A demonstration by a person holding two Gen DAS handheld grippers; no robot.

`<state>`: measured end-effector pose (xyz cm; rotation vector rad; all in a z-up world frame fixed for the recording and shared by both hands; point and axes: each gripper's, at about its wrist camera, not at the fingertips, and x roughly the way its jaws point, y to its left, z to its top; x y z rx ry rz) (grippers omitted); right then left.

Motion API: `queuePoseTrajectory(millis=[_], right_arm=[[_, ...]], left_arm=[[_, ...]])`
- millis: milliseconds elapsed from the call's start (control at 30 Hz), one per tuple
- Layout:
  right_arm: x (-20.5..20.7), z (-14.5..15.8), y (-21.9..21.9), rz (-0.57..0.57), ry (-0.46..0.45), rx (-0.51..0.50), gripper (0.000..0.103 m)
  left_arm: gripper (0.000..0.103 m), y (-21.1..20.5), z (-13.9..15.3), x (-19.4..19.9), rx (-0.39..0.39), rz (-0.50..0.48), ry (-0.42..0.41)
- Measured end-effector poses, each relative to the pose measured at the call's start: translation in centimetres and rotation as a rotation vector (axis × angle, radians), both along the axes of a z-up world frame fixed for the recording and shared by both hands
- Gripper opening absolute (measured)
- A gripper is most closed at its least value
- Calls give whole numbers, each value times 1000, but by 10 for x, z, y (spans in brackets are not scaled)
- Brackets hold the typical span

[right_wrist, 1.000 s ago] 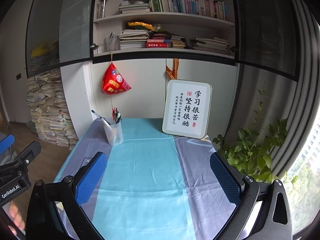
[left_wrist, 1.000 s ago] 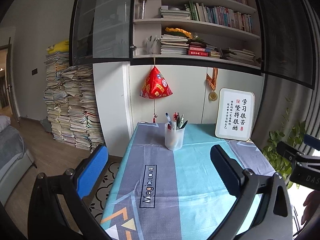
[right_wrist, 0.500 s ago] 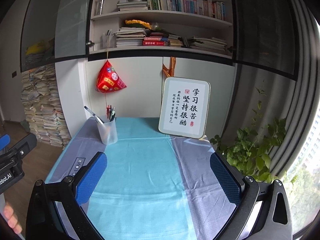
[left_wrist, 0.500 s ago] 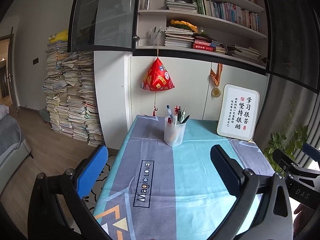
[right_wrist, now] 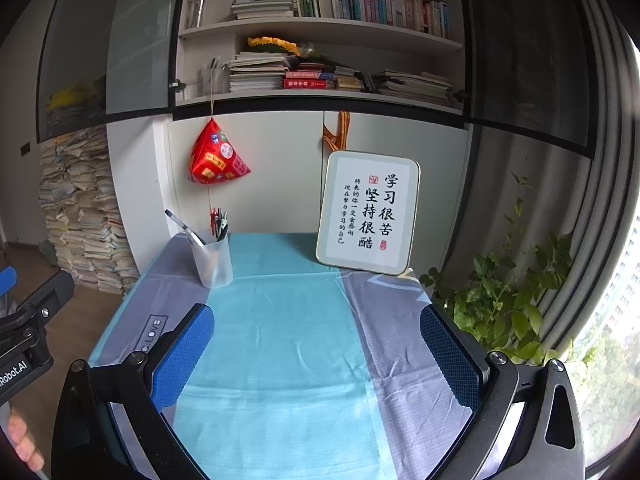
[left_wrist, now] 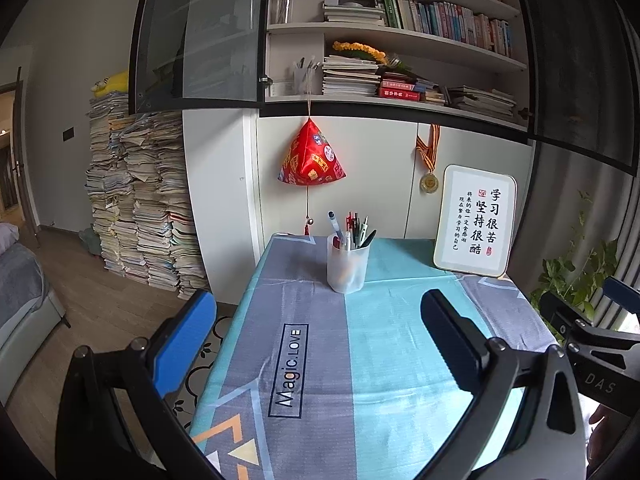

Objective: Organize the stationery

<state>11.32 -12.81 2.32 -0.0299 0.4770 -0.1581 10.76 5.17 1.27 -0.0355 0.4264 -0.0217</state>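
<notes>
Gaping, empty — left gripper (left_wrist: 318,320) | right gripper (right_wrist: 316,332) likewise | pen cup (left_wrist: 347,263) contents seemingly pens — indistinct

The left tongs (left_wrist: 316,320) have a black frame whose two arms branch outward like a fork. One finger carries a blue ribbed pad (left_wrist: 185,342); the other finger shows only its black back. Round silver screws sit at the joints of each arm. The right tongs (right_wrist: 318,338) are built alike, and here both inner pads (right_wrist: 450,354) show blue with a fine dotted grain. Seen from the left wrist camera, the right tongs' black body bears pale lettering "DAS"; seen from the right wrist camera, the left tongs' body reads "Robot.AI". Bare skin of the left hand (right_wrist: 22,440) shows at the near left edge.
</notes>
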Motion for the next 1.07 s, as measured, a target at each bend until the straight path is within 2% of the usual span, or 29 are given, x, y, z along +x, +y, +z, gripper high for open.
queuePoseTrajectory(millis=[367,567,867,1067], right_arm=[[-1,0,-1,-1,0,8,103],[-2,0,-3,-9,-1,1,103],[-3,1,-3,-14,-5,-4,103],[-2,1,-3,-13,-4,-3,103]], left_arm=[[102,-4,-1,2,17,-10,2],[102,-4,-2,2,-22,-37,8],[102,-2,2,1,-36,-29,-6],[102,-6,4,-2,-13,-26,-18]])
